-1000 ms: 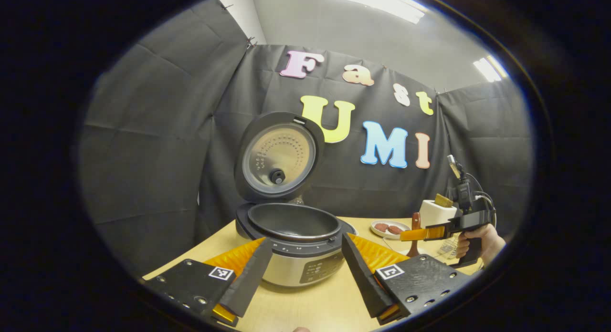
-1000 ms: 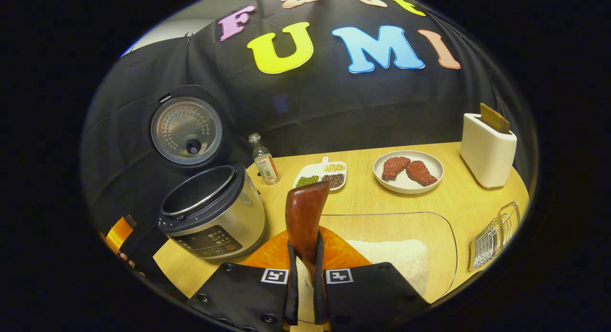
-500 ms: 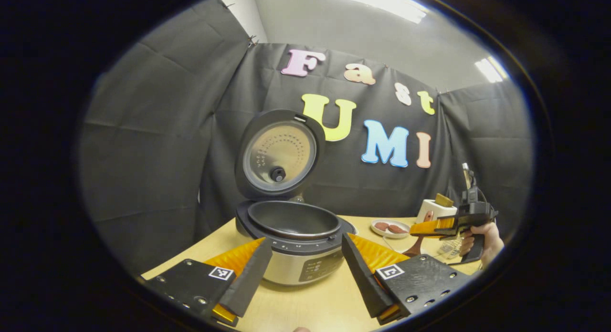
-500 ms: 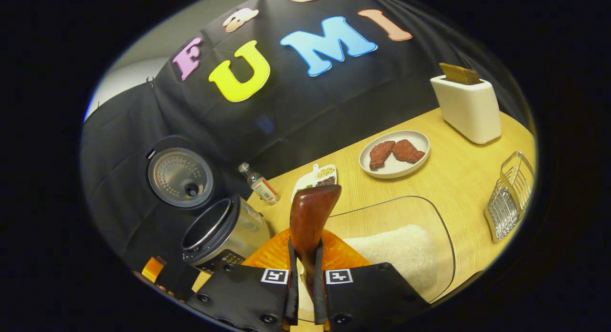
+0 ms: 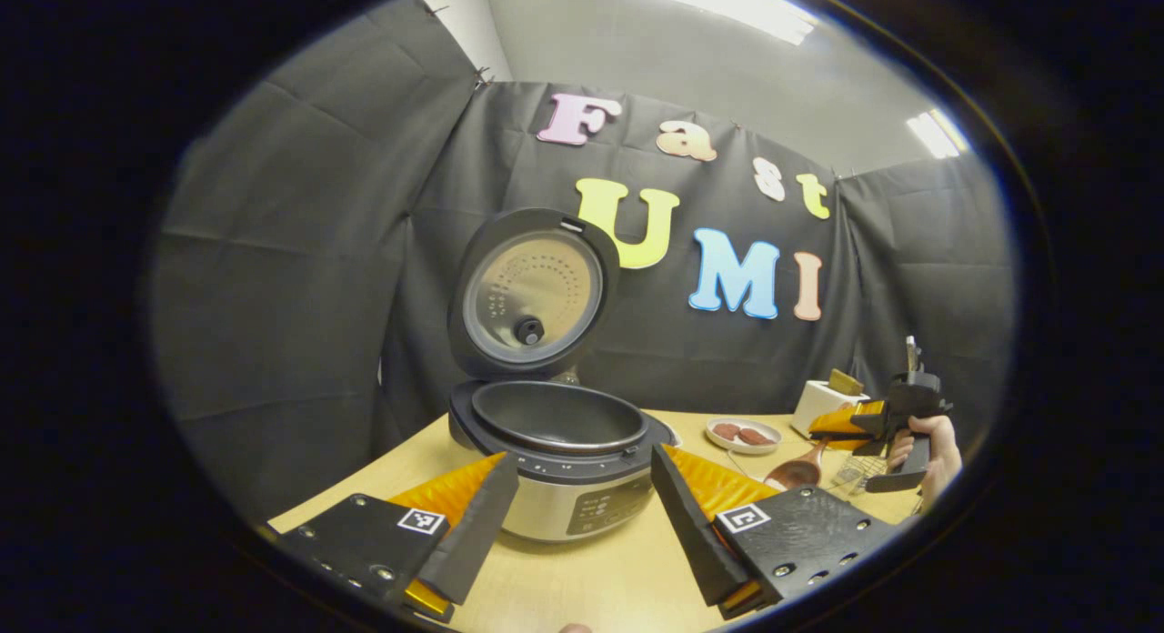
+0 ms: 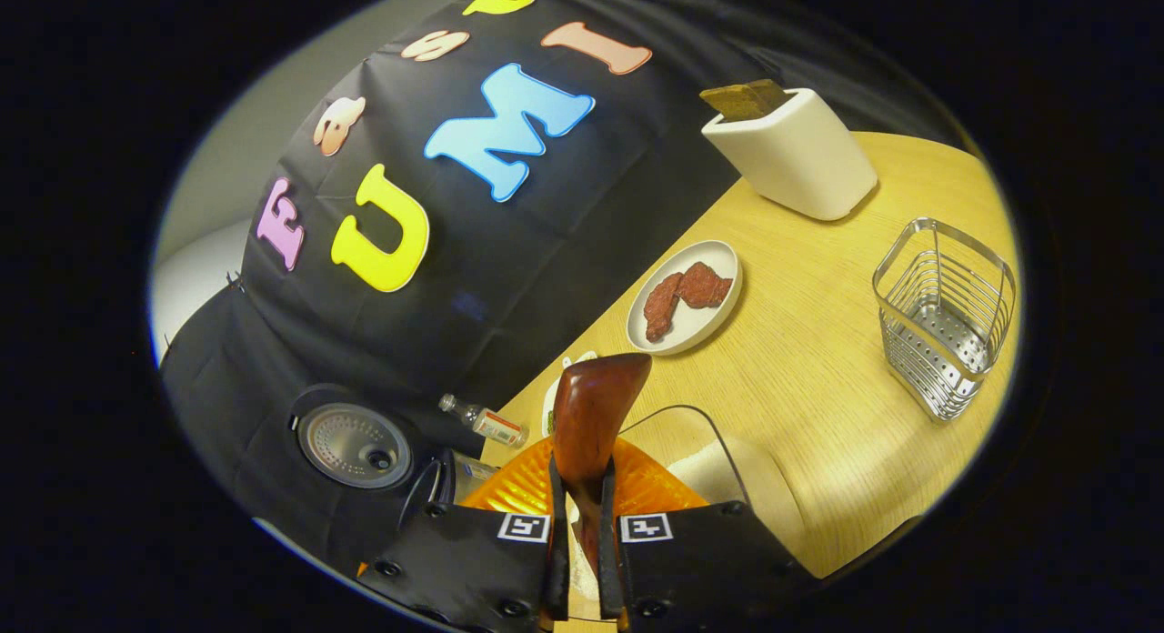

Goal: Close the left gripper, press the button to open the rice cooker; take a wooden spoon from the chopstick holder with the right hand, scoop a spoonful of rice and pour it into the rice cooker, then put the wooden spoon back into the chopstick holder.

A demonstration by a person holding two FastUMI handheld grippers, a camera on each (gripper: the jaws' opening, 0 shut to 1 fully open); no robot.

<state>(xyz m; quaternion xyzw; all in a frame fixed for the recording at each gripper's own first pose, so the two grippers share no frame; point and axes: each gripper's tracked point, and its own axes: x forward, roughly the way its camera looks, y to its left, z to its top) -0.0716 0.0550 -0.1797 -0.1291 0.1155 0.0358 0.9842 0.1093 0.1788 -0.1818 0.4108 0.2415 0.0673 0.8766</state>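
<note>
The rice cooker [image 5: 555, 474] stands with its lid [image 5: 532, 292] raised and its dark inner pot bare. My left gripper [image 5: 577, 524] hangs open just in front of it, nothing between its fingers. Far right, a hand holds my right gripper [image 5: 826, 430], with the wooden spoon [image 5: 796, 472] slanting bowl-down. In the right gripper view my right gripper [image 6: 582, 560] is shut on the dark wooden spoon [image 6: 591, 415]. Below lies the clear tray [image 6: 691, 416] with white rice [image 6: 709, 460]. The wire chopstick holder [image 6: 946, 328] stands to the right. The cooker lid [image 6: 355, 444] shows at lower left.
On the wooden table [image 6: 818, 342] are a plate of meat pieces [image 6: 684, 296], a white toaster with a slice in it [image 6: 791, 151], a small bottle [image 6: 482, 422] and a small divided dish behind the spoon. Black cloth walls close in the back and left.
My right gripper has sunk and drifted right while rolling, tipping the spoon's bowl down towards the tray. The left gripper and the cooker have stayed put.
</note>
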